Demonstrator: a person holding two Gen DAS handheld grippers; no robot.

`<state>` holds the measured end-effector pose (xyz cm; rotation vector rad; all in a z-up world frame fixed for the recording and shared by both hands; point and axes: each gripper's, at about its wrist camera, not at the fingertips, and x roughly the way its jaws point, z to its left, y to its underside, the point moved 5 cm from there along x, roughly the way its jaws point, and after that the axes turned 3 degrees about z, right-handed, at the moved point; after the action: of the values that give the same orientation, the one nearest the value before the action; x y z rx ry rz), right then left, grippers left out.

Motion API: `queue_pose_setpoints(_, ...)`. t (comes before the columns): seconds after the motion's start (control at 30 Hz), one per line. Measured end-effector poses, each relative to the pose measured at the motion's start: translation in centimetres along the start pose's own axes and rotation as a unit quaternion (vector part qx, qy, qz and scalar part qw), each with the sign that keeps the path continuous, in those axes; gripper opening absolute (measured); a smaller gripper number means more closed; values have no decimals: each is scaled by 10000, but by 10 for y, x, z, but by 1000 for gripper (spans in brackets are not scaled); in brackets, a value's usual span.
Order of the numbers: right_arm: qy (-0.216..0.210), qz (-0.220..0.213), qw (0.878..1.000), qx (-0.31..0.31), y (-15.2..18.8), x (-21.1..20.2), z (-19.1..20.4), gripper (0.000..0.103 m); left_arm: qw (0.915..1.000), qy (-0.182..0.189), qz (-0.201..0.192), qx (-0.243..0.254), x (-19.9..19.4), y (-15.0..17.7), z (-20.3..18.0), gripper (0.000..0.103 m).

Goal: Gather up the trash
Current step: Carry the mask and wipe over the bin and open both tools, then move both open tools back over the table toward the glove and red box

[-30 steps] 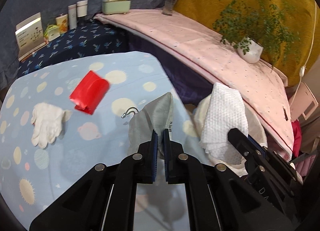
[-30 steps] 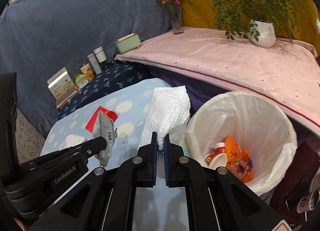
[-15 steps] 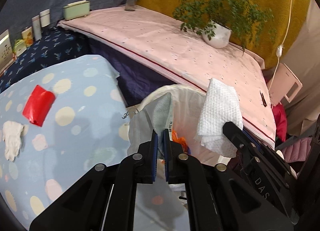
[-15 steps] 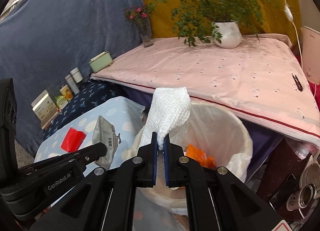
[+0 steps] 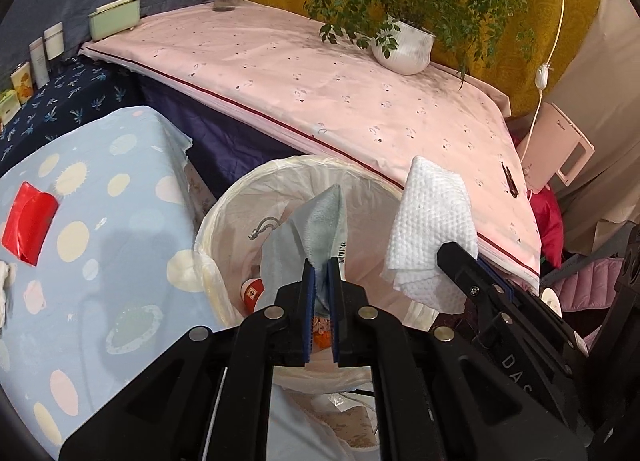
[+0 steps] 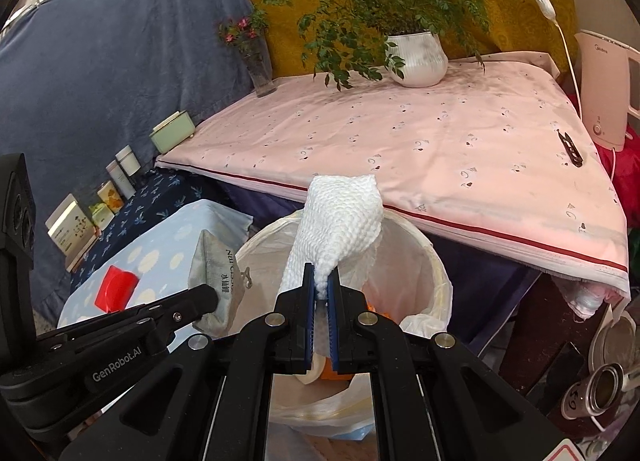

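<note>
Trash bin (image 5: 224, 221) contents, red-white cup (image 5: 252, 293), show from left wrist.

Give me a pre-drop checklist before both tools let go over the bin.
1. Left tool clamps grey packet: ok.
2. Right tool clamps white paper towel: ok.
3. Grey packet over the bin opening: ok.
4. Towel over the opening: ok in the right wrist view.
5. Room left in the bin: ok, trash lies low.
6. Red wrapper collected: not ok, on the blue cloth.
</note>
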<state>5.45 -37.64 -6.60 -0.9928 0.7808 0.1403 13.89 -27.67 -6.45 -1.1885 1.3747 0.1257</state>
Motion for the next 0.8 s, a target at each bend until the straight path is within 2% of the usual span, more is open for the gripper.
queue_pose_setpoints(0.2, 17, 48, 10000, 2, 0, 7, -3, 6, 10000, -36, 38, -75, 7, -2, 3, 11)
queue_pose_setpoints(0.27, 2, 68, 10000, -6, 0, 10, -2, 10, 9998, -99, 11, -147, 7, -3, 7, 23)
queue_pose_setpoints(0.33, 9, 47, 10000, -16, -1, 10, 1, 13, 9996, -194, -49, -215, 5, -4, 11, 41)
queue_pose_setpoints(0.37, -7, 59, 10000, -26, -1, 11, 2, 13, 9994, -245, -84, -240, 4, -4, 14, 42)
queue_pose_setpoints(0.43, -14, 79, 10000, -44, -1, 13, 5, 13, 9991, -323, -114, -261, 2, -5, 19, 44)
queue_pose_setpoints(0.47, -17, 77, 10000, -54, -1, 13, 6, 17, 9989, -364, -124, -282, 1, -5, 22, 44)
queue_pose_setpoints(0.57, -33, 36, 10000, -70, -1, 11, 10, 35, 9982, -439, -175, -371, -3, -5, 32, 44)
queue_pose_setpoints(0.8, -78, 58, 9998, -190, -1, 10, 25, 37, 9959, -763, -321, -366, -15, -1, 48, 44)
